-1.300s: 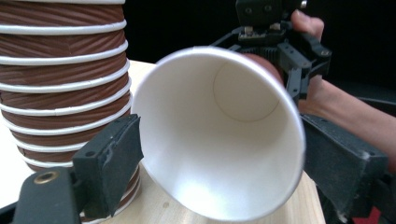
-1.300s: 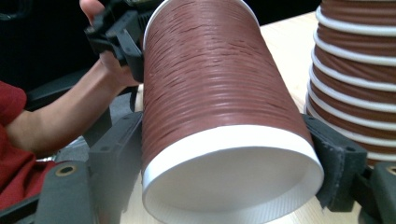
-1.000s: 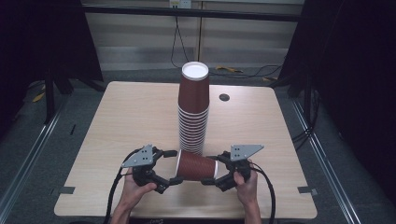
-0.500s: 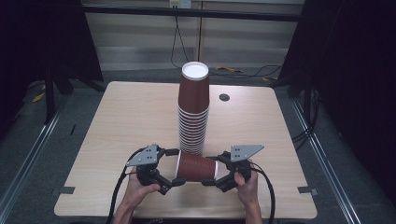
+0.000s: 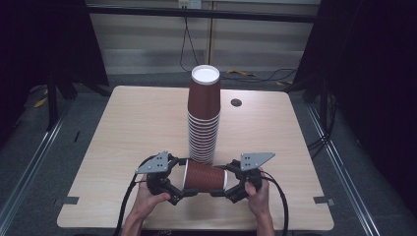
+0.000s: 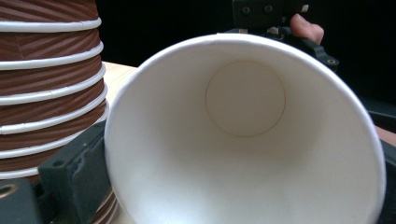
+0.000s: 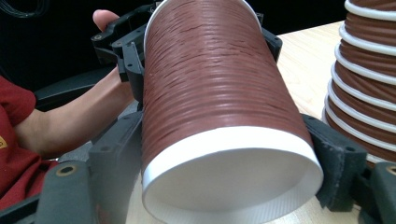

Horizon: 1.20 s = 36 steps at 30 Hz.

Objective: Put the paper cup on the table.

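**Lying cup held between two grippers at the near table edge**

Lying on its side near the table's near edge, a brown ribbed paper cup (image 5: 204,176) spans the gap between both grippers, its open mouth to the left and its white base to the right.

- Left gripper (image 5: 178,184): at the cup's mouth end. Its jaws have just been opening and now stand wide either side of the white rim; in the left gripper view the rim (image 6: 243,39) sits between the black jaws. Whether the pads touch the rim cannot be told.
- Right gripper (image 5: 227,184): closed on the cup's base end; the right gripper view shows both black jaws pressed against the brown wall, just behind the white base ring (image 7: 233,182).
- Hands: left hand (image 5: 147,201) and right hand (image 5: 256,194) come in from the near edge, cables trailing back over it.
- Stack of cups (image 5: 203,118): upright, mouth-down, just beyond the held cup at the table's middle, its lowest rims close to the cup's far side.
- Table (image 5: 123,128): pale wood, with open surface left and right of the stack, wide to both side edges; a narrow strip lies between the grippers and the near edge.
- Small dark round mark (image 5: 236,103): on the far right part of the table, apart from the stack.
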Each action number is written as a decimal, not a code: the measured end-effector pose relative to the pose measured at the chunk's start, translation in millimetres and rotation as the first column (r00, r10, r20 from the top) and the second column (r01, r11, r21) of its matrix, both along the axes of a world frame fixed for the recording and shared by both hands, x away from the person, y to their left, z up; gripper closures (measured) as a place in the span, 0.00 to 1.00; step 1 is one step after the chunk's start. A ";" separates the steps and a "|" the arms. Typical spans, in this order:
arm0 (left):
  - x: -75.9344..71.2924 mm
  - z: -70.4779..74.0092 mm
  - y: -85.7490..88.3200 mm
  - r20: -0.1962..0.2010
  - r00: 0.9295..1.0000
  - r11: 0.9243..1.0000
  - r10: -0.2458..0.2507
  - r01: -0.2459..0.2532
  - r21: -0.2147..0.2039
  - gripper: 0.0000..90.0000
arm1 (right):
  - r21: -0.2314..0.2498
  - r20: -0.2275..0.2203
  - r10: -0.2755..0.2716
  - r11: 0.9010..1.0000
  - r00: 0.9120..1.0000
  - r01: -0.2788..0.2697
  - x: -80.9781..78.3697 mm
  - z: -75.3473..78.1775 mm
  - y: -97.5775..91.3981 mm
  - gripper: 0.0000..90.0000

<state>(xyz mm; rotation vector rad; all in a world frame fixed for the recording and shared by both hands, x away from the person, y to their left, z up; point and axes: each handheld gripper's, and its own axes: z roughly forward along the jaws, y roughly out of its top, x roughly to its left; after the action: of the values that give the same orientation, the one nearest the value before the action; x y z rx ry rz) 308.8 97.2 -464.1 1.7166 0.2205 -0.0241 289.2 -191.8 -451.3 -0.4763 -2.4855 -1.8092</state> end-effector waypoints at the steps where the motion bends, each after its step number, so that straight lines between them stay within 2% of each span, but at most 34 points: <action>1: 0.0 0.1 0.0 -0.001 1.000 1.000 -0.001 0.001 -0.003 0.03 | -0.002 -0.001 0.000 1.000 1.000 0.000 0.0 0.0 0.1 0.25; 3: 0.9 0.1 0.1 -0.007 1.000 1.000 -0.026 0.026 -0.017 0.03 | 0.000 -0.002 0.003 1.000 1.000 -0.003 0.3 0.0 0.2 0.25; 5: 0.7 0.3 0.0 0.001 1.000 1.000 -0.015 0.015 -0.005 0.03 | -0.010 -0.001 0.007 1.000 1.000 -0.007 0.7 0.5 0.6 0.25; 9: 0.7 1.1 -0.3 0.003 1.000 1.000 -0.024 0.024 -0.010 0.04 | -0.011 -0.006 0.013 1.000 1.000 -0.013 1.9 0.0 0.2 0.25; 13: 1.6 3.0 1.3 0.000 1.000 0.999 -0.024 0.024 0.021 0.05 | -0.017 -0.004 0.016 1.000 1.000 -0.016 2.5 -1.3 1.8 0.25; 15: 0.9 3.9 1.5 0.001 1.000 1.000 -0.023 0.023 0.014 0.05 | -0.018 0.005 0.014 1.000 1.000 -0.014 2.4 -1.7 2.5 0.24; 17: -0.1 5.3 2.7 0.010 1.000 1.000 -0.006 0.005 0.021 0.06 | -0.013 0.014 0.010 1.000 1.000 -0.010 2.3 -1.7 3.2 0.24; 18: 0.1 5.2 2.6 0.009 1.000 1.000 -0.017 0.017 0.014 0.06 | -0.010 0.017 0.009 1.000 1.000 -0.009 2.2 -1.6 3.4 0.24; 21: -1.3 6.7 3.3 0.017 1.000 0.999 0.008 -0.009 0.038 0.06 | -0.012 0.021 -0.001 1.000 1.000 0.001 1.4 -1.7 3.9 0.22; 24: -1.1 7.0 3.3 0.017 1.000 0.999 -0.001 0.000 0.049 0.07 | -0.008 0.018 -0.008 1.000 1.000 0.008 0.9 -2.5 3.6 0.16; 27: -1.1 8.1 4.0 0.019 1.000 0.998 0.002 -0.004 0.064 0.07 | -0.001 0.017 -0.021 1.000 1.000 0.021 0.3 -2.9 3.1 0.15; 29: -0.3 8.6 6.1 0.016 1.000 0.999 -0.010 0.009 0.052 0.07 | 0.005 0.019 -0.034 0.999 0.999 0.034 -0.2 -2.9 2.6 0.15; 36: 2.9 9.4 15.1 -0.001 0.999 0.995 0.052 -0.051 0.080 0.07 | 0.023 0.037 -0.084 0.996 0.996 0.084 -2.9 -1.0 -1.4 0.15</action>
<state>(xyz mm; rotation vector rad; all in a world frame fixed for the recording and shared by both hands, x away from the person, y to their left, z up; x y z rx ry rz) 311.7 112.2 -454.6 1.7902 0.2709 0.0206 286.3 -193.2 -452.3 -0.5589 -2.5043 -1.8897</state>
